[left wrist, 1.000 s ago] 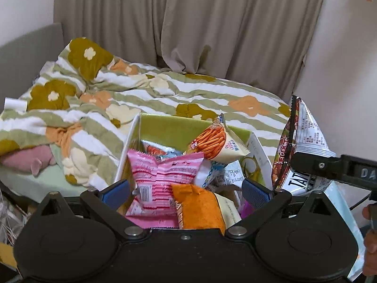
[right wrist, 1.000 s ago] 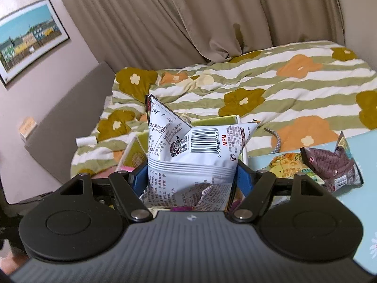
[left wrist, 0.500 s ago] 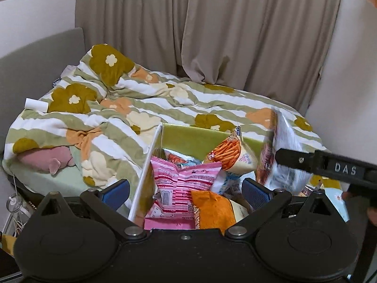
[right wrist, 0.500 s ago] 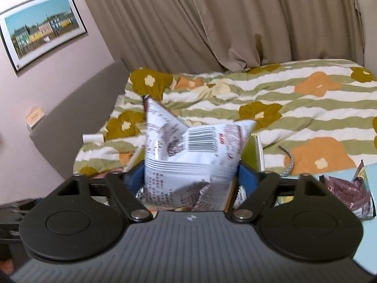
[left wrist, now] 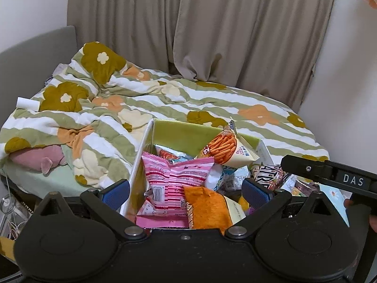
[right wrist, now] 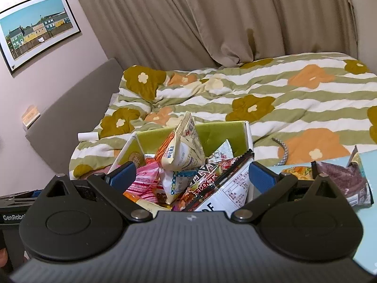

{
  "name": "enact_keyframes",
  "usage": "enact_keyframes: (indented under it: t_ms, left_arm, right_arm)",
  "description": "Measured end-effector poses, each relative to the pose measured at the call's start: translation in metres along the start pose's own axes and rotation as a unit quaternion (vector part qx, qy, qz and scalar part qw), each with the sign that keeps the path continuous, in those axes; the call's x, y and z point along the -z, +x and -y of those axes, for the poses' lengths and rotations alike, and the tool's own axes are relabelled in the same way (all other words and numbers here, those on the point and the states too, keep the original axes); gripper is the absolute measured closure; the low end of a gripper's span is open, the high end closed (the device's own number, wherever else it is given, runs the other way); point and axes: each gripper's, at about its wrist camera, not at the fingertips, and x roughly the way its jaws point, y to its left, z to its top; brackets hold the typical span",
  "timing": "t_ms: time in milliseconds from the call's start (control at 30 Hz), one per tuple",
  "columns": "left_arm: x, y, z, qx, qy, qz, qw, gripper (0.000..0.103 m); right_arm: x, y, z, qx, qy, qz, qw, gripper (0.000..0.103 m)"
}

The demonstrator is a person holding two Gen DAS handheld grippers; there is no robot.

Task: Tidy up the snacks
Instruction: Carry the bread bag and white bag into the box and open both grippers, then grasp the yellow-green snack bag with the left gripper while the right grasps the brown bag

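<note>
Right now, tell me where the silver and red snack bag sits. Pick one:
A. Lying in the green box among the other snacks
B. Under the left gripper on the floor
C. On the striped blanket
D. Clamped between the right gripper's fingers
A: the silver and red snack bag lies at the near edge of the green box, and the right gripper is open above it.

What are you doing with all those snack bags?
A person is tidying snacks into a green box using two hand-held grippers. The right gripper hangs open over the box, just above a red and white packet that leans on the pile inside. The left gripper is open too, above a pink packet. A purple packet waits on the blue table.
</note>
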Motion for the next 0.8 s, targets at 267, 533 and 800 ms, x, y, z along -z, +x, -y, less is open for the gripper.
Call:
enact_keyframes:
  t_ms: [267, 533, 800]
  left_arm:
    - [-0.003, -0.003, 0.002, 0.035, 0.011, 0.013, 0.9992, 0.0]
    - [-0.004, -0.008, 0.038, 0.069, 0.04, 0.032, 0.9964, 0.0]
    - [0.001, -0.001, 0.102, 0.074, 0.042, 0.033, 0.9958, 0.0]
  right_arm:
    - [0.003, -0.023, -0.001, 0.021, 0.007, 0.009, 1.0, 0.0]
    - [0.006, -0.067, 0.018, 0.073, 0.005, 0.045, 0.996, 0.0]
    - [-0.008, -0.095, 0.08, 0.096, 0.015, 0.049, 0.994, 0.0]
